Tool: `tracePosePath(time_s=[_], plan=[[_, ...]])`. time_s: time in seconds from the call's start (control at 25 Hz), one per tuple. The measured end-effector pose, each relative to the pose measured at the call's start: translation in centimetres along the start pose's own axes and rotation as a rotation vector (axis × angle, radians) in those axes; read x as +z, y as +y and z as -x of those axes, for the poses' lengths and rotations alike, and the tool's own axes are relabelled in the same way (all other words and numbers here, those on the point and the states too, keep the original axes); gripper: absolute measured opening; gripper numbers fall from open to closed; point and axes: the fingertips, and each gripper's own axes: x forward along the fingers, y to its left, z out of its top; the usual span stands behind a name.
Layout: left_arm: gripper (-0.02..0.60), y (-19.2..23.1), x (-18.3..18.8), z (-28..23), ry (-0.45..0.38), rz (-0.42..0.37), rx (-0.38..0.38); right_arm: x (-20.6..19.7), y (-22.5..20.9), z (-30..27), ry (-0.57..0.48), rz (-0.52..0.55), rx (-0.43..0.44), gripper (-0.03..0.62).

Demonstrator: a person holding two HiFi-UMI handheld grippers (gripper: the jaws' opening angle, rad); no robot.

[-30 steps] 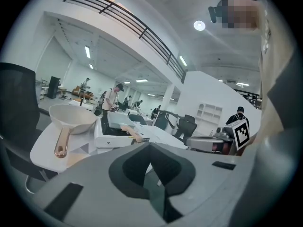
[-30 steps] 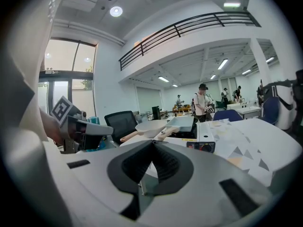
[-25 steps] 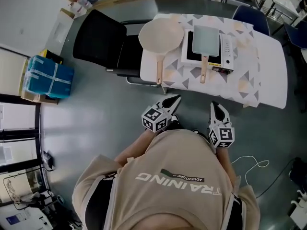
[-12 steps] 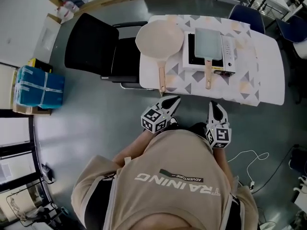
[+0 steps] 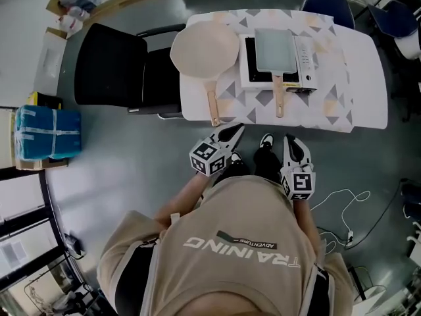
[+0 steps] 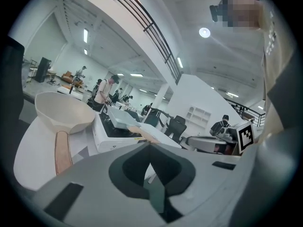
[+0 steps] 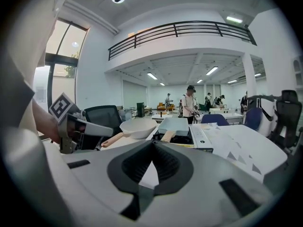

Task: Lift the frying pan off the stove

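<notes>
A pale green rectangular frying pan (image 5: pixel 275 49) with a wooden handle (image 5: pixel 279 97) sits on a white portable stove (image 5: pixel 306 61) on the patterned table (image 5: pixel 355 78). A round cream pan (image 5: pixel 204 48) lies to its left. My left gripper (image 5: pixel 237 130) and right gripper (image 5: pixel 290 141) hang just short of the table's near edge, both shut and holding nothing. In the left gripper view the shut gripper (image 6: pixel 150 145) points toward the cream pan (image 6: pixel 64 112) and the stove (image 6: pixel 113 135). Beyond the shut gripper (image 7: pixel 152 143) in the right gripper view lie the green pan (image 7: pixel 174 125) and the cream pan (image 7: pixel 138 126).
A black office chair (image 5: pixel 108 71) stands against the table's left end. On the floor at far left is a blue wrapped bundle (image 5: pixel 46 133), and a white cable (image 5: pixel 342 203) trails at the right. Blue chairs (image 5: pixel 327 5) stand behind the table.
The person has stepped toward the table: its near edge is now closer to both grippers. Both grippers stay shut and side by side.
</notes>
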Motion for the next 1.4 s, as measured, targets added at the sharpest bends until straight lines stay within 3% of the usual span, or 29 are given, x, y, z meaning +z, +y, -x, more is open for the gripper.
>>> tracePosePath(time_s=[0.32, 0.64, 0.96, 1.28, 1.4], plan=[[0.0, 0.5, 1.6, -3.2, 0.024, 0.002, 0.048, 1.0, -2.8, -3.7, -0.018, -0.015, 0.064, -0.002], [0.0, -0.6, 3.5, -9.7, 0.048, 0.018, 0.022, 3.1, -6.9, -7.5, -0.04, -0.041, 0.143, -0.002], [0.0, 1.7, 4.4, -13.8, 0.094, -0.013, 0.094, 3.3, -9.5, -10.0, -0.026, 0.01, 0.244, -0.002], [0.002, 4.5, 3.5, -15.7, 0.136, 0.148, 0.181, 4.0, -11.9, -11.7, -0.044, 0.054, 0.317, -0.002], [0.003, 5.0, 3.5, -16.5, 0.129, 0.246, 0.156, 4.0, -12.2, -12.2, -0.042, 0.138, 0.33, -0.002]])
